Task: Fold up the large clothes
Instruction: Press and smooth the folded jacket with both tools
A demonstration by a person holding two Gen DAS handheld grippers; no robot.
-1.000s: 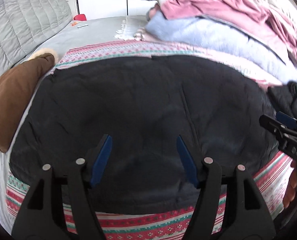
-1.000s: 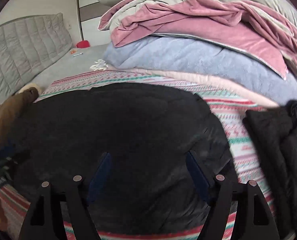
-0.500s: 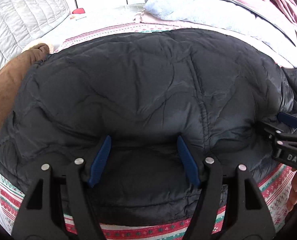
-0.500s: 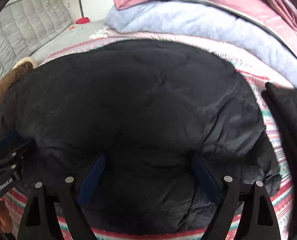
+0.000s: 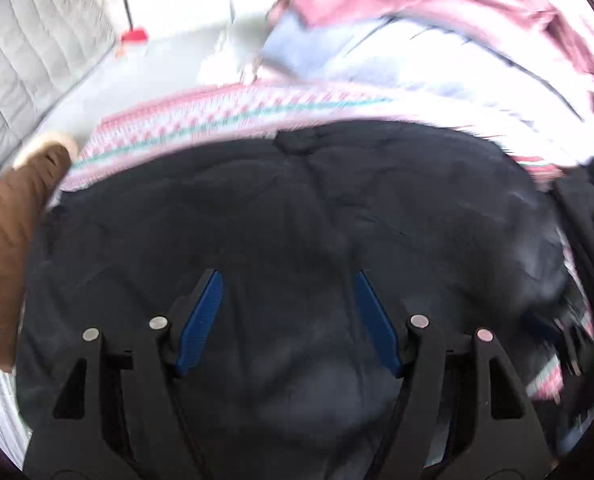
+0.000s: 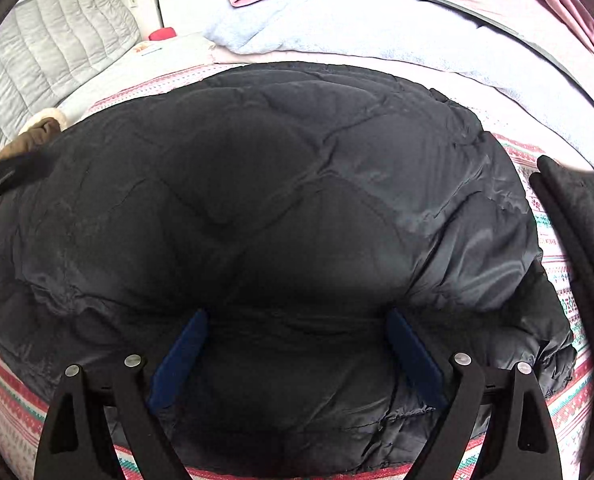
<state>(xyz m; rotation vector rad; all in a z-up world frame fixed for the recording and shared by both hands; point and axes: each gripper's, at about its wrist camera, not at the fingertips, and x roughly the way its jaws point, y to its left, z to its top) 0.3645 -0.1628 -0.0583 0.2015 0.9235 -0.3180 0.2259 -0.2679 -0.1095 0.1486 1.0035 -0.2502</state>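
Observation:
A black quilted puffer jacket (image 5: 297, 216) lies folded flat on a patterned pink, white and teal blanket (image 5: 225, 116); it also fills the right wrist view (image 6: 289, 184). My left gripper (image 5: 287, 280) is open and empty, held above the jacket's near part; this view is blurred. My right gripper (image 6: 295, 316) is open and empty, fingertips low against the jacket's near part. The right gripper shows blurred at the left wrist view's right edge (image 5: 573, 344). The left gripper shows blurred at the right wrist view's left edge (image 6: 5, 174).
A brown garment (image 5: 9, 232) lies left of the jacket. Another black garment (image 6: 581, 216) lies to the right. A stack of pink and light blue bedding (image 6: 377, 20) rises behind. A grey quilted headboard (image 6: 45, 56) and a red object (image 6: 161, 33) are far left.
The left gripper has lifted and pulled back from the jacket, so more blanket and bedding show. The right gripper has moved lower and closer onto the jacket. Both stayed open.

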